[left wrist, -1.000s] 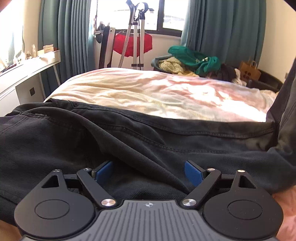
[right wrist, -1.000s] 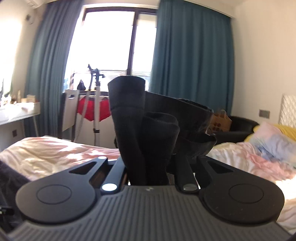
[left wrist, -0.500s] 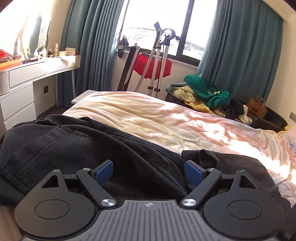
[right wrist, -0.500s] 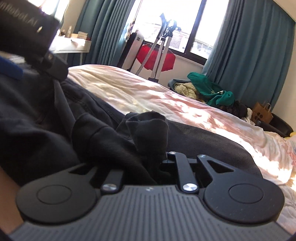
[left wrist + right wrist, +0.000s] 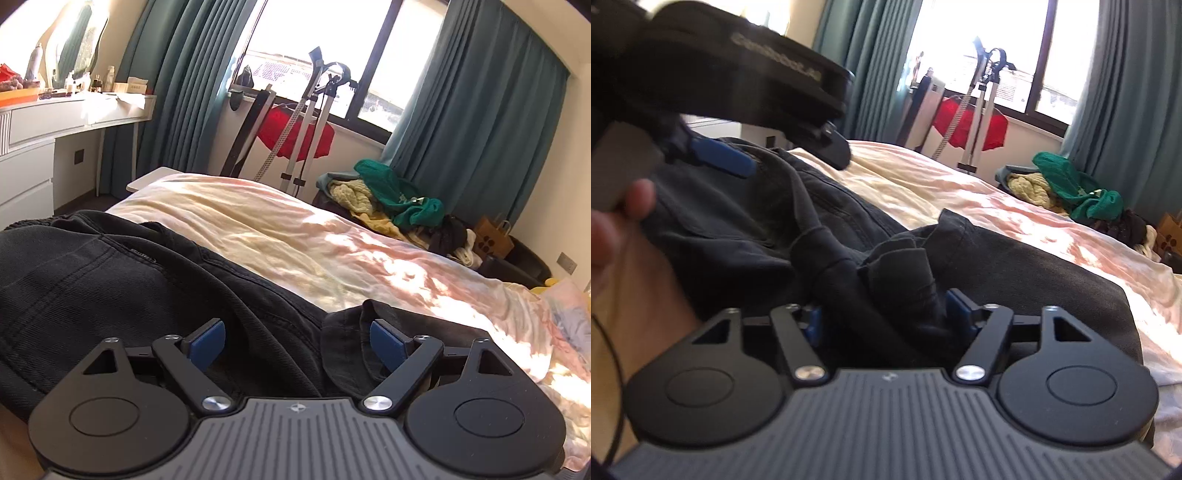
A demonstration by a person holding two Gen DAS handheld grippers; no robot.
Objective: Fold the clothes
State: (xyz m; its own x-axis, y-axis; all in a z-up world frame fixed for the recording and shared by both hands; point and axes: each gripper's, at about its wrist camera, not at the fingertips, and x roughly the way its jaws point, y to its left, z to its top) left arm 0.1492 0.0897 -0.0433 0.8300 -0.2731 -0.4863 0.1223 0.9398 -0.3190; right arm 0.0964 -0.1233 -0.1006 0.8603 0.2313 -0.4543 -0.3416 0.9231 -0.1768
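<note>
- A pair of black jeans (image 5: 110,295) lies across the near edge of the bed (image 5: 295,236), filling the lower left and centre of the left wrist view, its dark denim bunched into folds and seams.
- The left gripper (image 5: 297,343) sits at the bottom centre of that frame with its jaws spread wide; the blue pads (image 5: 207,341) stand well apart, and a ridge of the jeans runs up between them without either pad pressing on it.
- In the right wrist view the right gripper (image 5: 882,317) is at the lower centre, its jaws partly parted around a thick wad of the jeans (image 5: 897,280). The cloth fills the gap and hides most of both pads, so whether they pinch it cannot be told.
- The wad rises from between the right gripper's fingers toward mid-frame, and the rest of the garment spreads out to the left and right of it over the bed.
- The left gripper (image 5: 713,155) appears blurred in the upper left of the right wrist view, above the jeans, with the person's hand (image 5: 613,229) at the left edge.
- Behind the bed, at upper right, a pile of clothes (image 5: 391,199) lies near the teal curtains (image 5: 480,129); a red garment (image 5: 295,136) hangs on a rack under the window.
</note>
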